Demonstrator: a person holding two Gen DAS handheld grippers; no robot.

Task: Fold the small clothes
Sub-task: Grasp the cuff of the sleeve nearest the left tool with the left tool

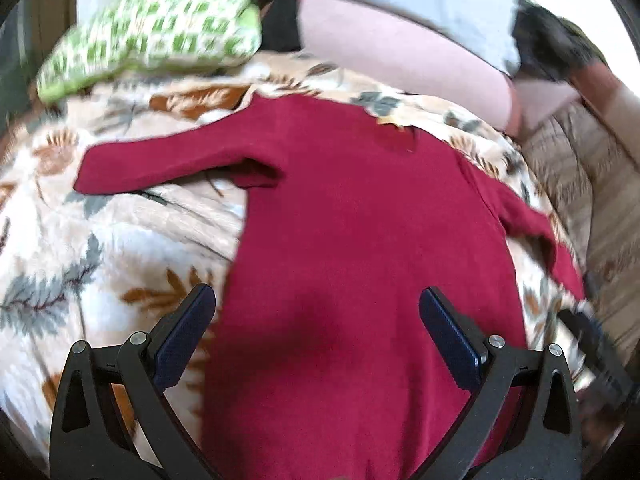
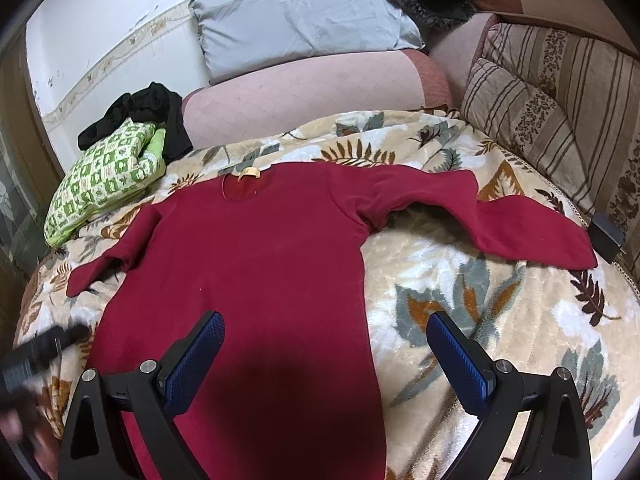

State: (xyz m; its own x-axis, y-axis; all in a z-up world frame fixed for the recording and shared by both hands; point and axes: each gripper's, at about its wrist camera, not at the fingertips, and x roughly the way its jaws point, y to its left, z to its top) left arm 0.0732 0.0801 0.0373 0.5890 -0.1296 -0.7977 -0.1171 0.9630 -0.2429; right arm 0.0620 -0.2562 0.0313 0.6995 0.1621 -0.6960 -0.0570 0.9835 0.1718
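Observation:
A dark red long-sleeved top [image 1: 352, 220] lies spread flat on a floral blanket [image 1: 120, 232], neck away from me, both sleeves out to the sides. It also shows in the right wrist view [image 2: 260, 260], with its cream neck label [image 2: 250, 173] visible. My left gripper [image 1: 316, 312] is open and empty, hovering above the lower left part of the top. My right gripper [image 2: 326, 336] is open and empty, above the top's lower right edge. The left gripper appears blurred at the left edge of the right wrist view [image 2: 40, 352].
A folded green-and-white patterned garment [image 2: 108, 176] lies at the blanket's far left with a black garment [image 2: 148, 112] behind it. A pink bolster [image 2: 304, 96], a grey pillow [image 2: 296, 16] and striped cushions [image 2: 552, 112] line the back and right. A small dark box [image 2: 608, 236] sits at the right.

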